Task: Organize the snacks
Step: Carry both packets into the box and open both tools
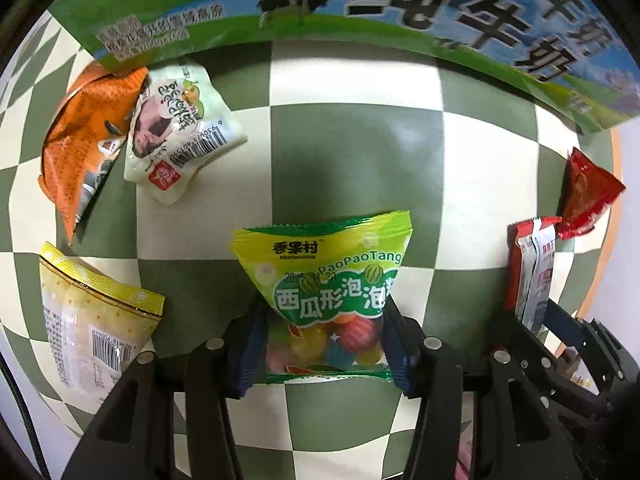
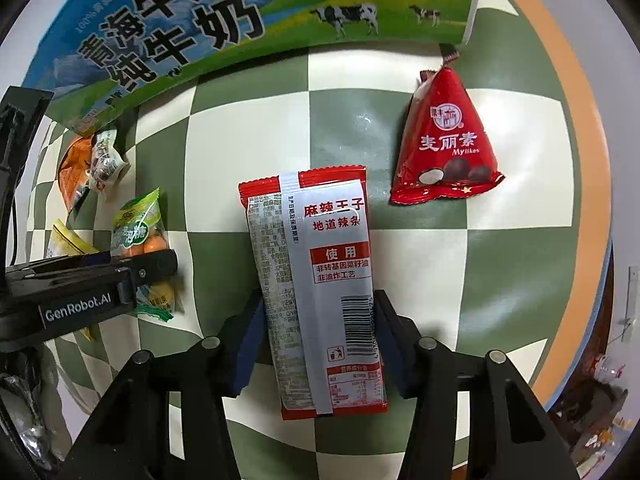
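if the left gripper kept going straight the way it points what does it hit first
Most likely the checkered tablecloth right beneath it. The left gripper points down at the table, with the green bubble gum bag already between its fingers, so the bag would be pressed into the cloth. How much gap remains is unclear.

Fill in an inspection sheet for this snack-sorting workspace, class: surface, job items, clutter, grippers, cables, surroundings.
Surface: green-and-cream checkered tablecloth.
Job's things: green bubble gum bag; red-and-silver spicy strip packet; red triangular chocolate pack; orange packet; white plum packet; yellow pouch; milk carton box at the far edge.
Clutter: nothing seen.
Grippers: left gripper clamps the gum bag; right gripper clamps the strip packet.
Cables: black cable, left edge.
Surroundings: blurred objects beyond the table's right edge.
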### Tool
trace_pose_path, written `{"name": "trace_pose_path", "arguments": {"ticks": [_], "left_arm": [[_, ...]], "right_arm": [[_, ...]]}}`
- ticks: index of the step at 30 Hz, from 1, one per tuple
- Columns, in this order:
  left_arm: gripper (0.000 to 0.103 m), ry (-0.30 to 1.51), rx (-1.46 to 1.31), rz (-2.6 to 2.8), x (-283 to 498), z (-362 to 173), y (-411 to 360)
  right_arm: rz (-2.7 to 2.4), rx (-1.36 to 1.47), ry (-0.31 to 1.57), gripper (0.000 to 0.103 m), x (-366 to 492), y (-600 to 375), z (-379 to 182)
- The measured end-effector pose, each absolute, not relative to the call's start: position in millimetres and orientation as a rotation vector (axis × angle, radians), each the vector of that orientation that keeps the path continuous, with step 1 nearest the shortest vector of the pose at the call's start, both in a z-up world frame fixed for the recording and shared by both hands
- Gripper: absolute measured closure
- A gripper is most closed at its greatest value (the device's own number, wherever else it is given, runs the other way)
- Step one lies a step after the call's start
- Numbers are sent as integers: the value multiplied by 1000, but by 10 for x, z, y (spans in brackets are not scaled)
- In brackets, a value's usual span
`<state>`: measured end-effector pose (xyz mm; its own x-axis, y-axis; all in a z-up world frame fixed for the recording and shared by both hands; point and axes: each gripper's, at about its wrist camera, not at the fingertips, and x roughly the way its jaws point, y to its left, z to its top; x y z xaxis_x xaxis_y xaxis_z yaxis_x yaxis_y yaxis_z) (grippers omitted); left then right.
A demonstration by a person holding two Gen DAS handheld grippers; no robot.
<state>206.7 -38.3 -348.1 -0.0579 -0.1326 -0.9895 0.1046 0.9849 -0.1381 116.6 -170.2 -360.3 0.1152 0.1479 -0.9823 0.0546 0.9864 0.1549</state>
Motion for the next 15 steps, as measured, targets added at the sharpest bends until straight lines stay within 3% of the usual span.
{"name": "trace_pose_path", "arguments": {"ticks": [9,15], "left_arm": [[54,1598,-33,-240,1834,-3104,-467],[54,1530,-107,-296,1838,-2490,-448]], "right_arm": [[121,256,1396,53,1055,-1669,-3288],[196,350,1315,53,1095,-1690,-2803]]}}
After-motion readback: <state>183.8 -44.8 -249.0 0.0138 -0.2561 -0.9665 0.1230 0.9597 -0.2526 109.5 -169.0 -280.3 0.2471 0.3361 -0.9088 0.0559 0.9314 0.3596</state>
